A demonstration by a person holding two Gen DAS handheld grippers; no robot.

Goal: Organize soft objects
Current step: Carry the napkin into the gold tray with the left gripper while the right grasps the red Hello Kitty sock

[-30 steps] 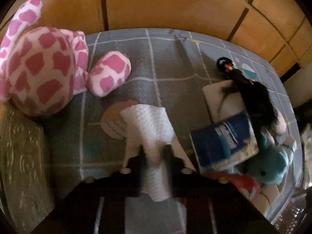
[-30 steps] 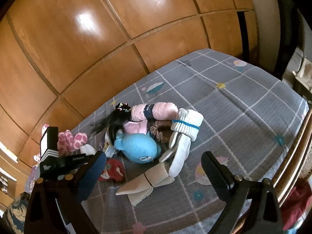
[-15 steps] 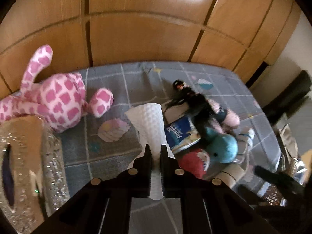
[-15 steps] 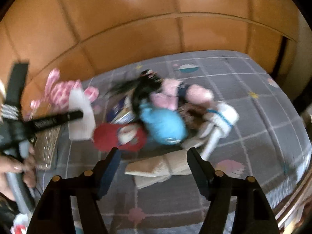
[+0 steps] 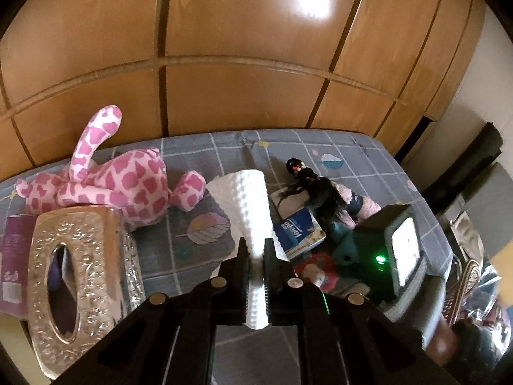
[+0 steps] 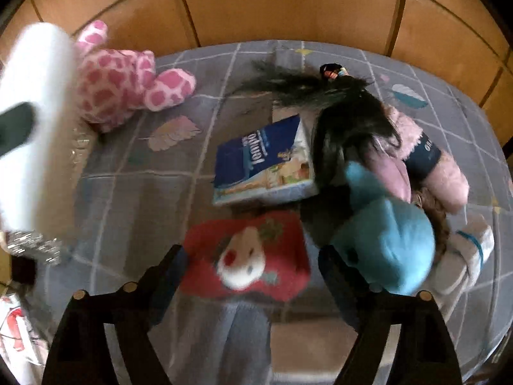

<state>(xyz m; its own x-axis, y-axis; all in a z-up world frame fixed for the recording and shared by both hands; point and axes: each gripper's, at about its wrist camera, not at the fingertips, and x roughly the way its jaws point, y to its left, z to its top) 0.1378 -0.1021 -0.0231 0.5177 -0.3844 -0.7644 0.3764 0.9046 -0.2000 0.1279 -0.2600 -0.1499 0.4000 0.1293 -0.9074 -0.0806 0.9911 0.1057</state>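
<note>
Big wooden panelled wardrobe wall (image 5: 243, 73) behind the bed; grey checked bedspread with leaf prints (image 5: 205, 234) carries everything. Pink-and-white spotted plush toy (image 5: 109, 186) lies at the far left of the bed, just behind a silver embossed tissue box (image 5: 80, 276) with an oval slot. Pile at the right side: blue round plush (image 6: 388, 243), black long-haired wig or doll hair (image 6: 346, 118) lying over it, pink fuzzy sock with a dark band (image 6: 436, 163) behind, white sock with a blue stripe (image 6: 468, 250) at the far right edge. Blue tissue packet (image 6: 263, 163) lies flat, touching the hair. Red soft item with a white face (image 6: 247, 256) lies just in front of the packet.

My left gripper (image 5: 256, 253) has jaws clamped tight on a white dimpled paper tissue (image 5: 247, 199), lifted clear of the bedspread, sheet fanning out past the tips. My right gripper (image 6: 250, 256) has jaws about half spread, just been closing in, straddling the red soft item from above; can't tell if the pads touch it, frame blurred.
</note>
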